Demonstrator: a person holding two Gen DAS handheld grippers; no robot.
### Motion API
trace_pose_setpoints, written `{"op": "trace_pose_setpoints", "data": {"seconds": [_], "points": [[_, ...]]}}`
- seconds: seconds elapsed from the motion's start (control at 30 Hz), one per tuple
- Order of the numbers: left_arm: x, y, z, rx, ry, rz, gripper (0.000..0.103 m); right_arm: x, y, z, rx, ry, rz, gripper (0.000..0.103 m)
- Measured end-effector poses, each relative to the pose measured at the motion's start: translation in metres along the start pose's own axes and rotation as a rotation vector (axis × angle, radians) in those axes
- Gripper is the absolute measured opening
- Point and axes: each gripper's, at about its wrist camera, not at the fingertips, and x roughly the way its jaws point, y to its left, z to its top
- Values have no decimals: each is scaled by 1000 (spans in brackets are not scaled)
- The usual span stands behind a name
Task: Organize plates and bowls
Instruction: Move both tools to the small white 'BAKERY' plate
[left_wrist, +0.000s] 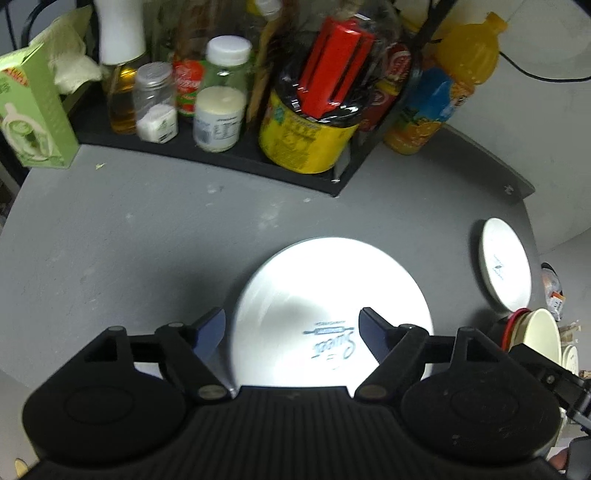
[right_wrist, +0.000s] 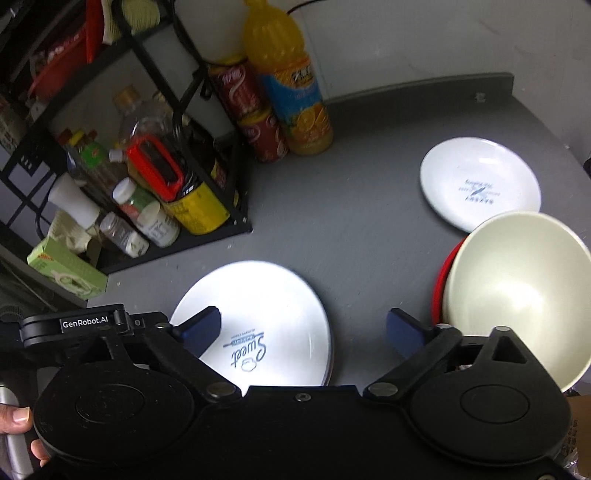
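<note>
A large white plate with "Sweet" printed on it (left_wrist: 325, 295) lies on the grey round table, also in the right wrist view (right_wrist: 266, 306). My left gripper (left_wrist: 293, 334) is open just above its near half, holding nothing. My right gripper (right_wrist: 303, 330) is open and empty, over the plate's right edge. A smaller white plate (right_wrist: 480, 181) lies at the far right, also in the left wrist view (left_wrist: 506, 262). A cream bowl (right_wrist: 517, 288) sits nested in a red bowl (right_wrist: 441, 284) at the right, beside my right finger; both show in the left wrist view (left_wrist: 543, 332).
A black rack (left_wrist: 221, 158) at the back holds jars, bottles, a yellow tin (left_wrist: 303, 144) and a red tool. An orange juice bottle (right_wrist: 291, 81) and red cans (right_wrist: 255, 114) stand beside it. A green box (left_wrist: 33, 110) is at left. The table edge (left_wrist: 517, 177) curves at right.
</note>
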Motion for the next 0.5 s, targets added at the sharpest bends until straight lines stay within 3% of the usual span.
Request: {"op": "trace_pose_setpoints", "data": {"seconds": [0.5], "points": [[7,-81,20,58,-26,-68,78,-27,-60,34,59,-89,-31,102]]}}
